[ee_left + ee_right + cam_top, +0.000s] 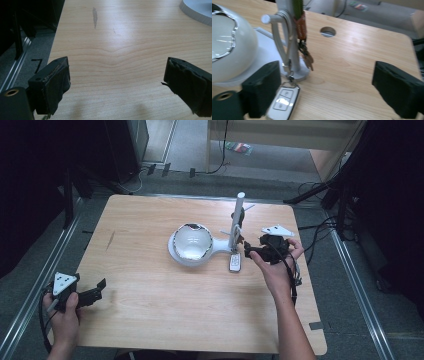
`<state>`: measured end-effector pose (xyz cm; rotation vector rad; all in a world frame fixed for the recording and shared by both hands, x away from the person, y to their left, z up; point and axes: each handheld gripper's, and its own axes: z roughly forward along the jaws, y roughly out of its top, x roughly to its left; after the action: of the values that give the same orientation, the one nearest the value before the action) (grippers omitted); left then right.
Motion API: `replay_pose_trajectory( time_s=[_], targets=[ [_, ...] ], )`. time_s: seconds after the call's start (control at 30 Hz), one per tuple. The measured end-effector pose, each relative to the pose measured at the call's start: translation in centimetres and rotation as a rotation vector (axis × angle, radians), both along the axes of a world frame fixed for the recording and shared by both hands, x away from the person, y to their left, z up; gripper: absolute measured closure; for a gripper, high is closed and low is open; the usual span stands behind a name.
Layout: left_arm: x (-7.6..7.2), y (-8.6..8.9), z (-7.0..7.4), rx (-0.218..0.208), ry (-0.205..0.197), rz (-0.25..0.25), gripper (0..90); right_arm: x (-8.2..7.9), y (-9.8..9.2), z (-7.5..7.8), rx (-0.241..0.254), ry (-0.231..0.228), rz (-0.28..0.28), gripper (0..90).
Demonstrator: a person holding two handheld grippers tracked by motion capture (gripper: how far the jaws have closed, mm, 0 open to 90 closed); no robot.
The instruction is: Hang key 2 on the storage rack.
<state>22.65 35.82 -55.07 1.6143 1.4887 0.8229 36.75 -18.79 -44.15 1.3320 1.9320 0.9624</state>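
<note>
White stand, silver-white key fob, orange-green strap, pale wood-grain table.

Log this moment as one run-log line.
right tongs: open, beside key fob | fob: on table, ringed to white stand | left tongs: open, idle

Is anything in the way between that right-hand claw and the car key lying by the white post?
Nothing visible blocks it. The right claw is open, and the car key lies flat on the table beside its left jaw. The key's ring stays clipped to the white post.
</note>
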Motion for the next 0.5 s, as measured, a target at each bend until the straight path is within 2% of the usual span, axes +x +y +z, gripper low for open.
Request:
replay_pose_trajectory(
  time_s=[0.13,0.5],
  targets=[
    [0.0,0.0,0.0,0.000,-0.001,0.001,7.0,-0.3,-0.6,-0.4,0.025,0.017,0.005,0.0],
    [0.0,0.0,0.0,0.002,-0.001,0.000,7.0,-1.5,-1.5,-2.2,0.001,0.043,-0.015,0.0]
  ],
)
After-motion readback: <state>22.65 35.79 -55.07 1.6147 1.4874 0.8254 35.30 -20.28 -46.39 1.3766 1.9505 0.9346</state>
